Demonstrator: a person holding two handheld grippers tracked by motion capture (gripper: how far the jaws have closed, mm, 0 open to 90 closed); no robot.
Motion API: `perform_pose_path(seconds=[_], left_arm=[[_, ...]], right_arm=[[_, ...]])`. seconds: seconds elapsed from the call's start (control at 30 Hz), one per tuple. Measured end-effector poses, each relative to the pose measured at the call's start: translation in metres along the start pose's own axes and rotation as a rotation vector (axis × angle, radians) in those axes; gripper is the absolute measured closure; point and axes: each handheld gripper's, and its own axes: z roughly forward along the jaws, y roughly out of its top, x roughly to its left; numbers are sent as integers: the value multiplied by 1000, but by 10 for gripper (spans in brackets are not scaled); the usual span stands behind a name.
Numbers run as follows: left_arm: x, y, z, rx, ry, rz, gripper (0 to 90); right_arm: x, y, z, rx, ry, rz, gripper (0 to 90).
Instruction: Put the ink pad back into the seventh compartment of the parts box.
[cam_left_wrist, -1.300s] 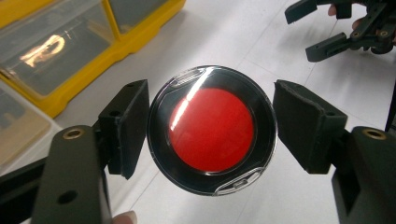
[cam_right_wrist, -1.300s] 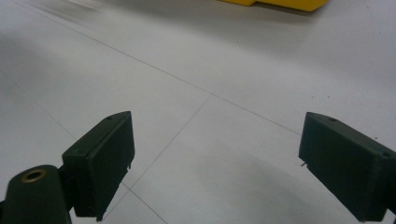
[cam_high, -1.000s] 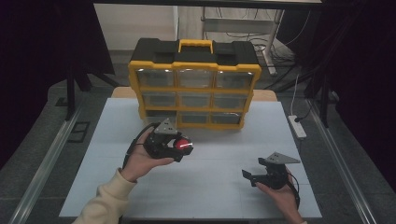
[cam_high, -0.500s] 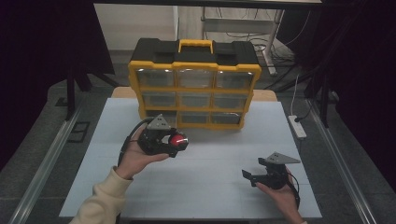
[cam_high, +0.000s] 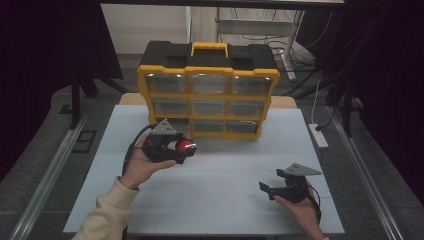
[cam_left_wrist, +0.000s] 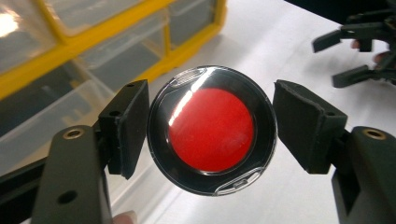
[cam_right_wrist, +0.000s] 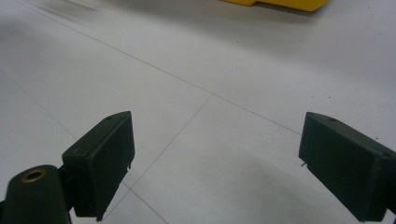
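Left hand-held gripper (cam_high: 186, 146): held above the white bench (cam_high: 220, 210), just in front of the yellow drawer cabinet (cam_high: 208, 95), at about ten o'clock from the bench centre in the high view. Its jaws are closed onto a round case with a red centre (cam_left_wrist: 211, 129), a black ring and a clear cover. In the left gripper view the case sits squarely between the two black pads (cam_left_wrist: 127, 125); the nine o'clock pad touches the rim, and the three o'clock pad meets it at the edge, with a sliver of gap that may be only the angle. The case is clear of the bench and carried by the grip alone. The cabinet's lower clear drawers (cam_left_wrist: 116, 60) lie behind it toward ten o'clock.

Right hand-held gripper (cam_high: 272, 190): low over the bench at about four o'clock from centre in the high view, well apart from the left one. Its jaws stand wide in the right gripper view, with bare bench between the pads (cam_right_wrist: 100, 161) and nothing held or touched. The cabinet's yellow base edge (cam_right_wrist: 280, 3) shows at twelve o'clock. This gripper also appears at two o'clock in the left gripper view, jaws spread.
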Motion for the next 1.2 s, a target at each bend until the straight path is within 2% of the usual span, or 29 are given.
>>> perform_pose_path(seconds=[0.63, 0.87, 1.0, 1.2], left_arm=[[28, -6, -2, -12, 54, -75, 306], [35, -2, 1, -9, 65, -84, 306], [40, 0, 2, 5, 85, -87, 306], [50, 2, 4, 7, 90, -109, 306]], right_arm=[[0, 0, -1, -5, -1, 0, 109], [0, 1, -1, -6, -5, 0, 109], [0, 1, -2, -9, -4, 0, 109], [0, 0, -2, -9, -2, 0, 109]])
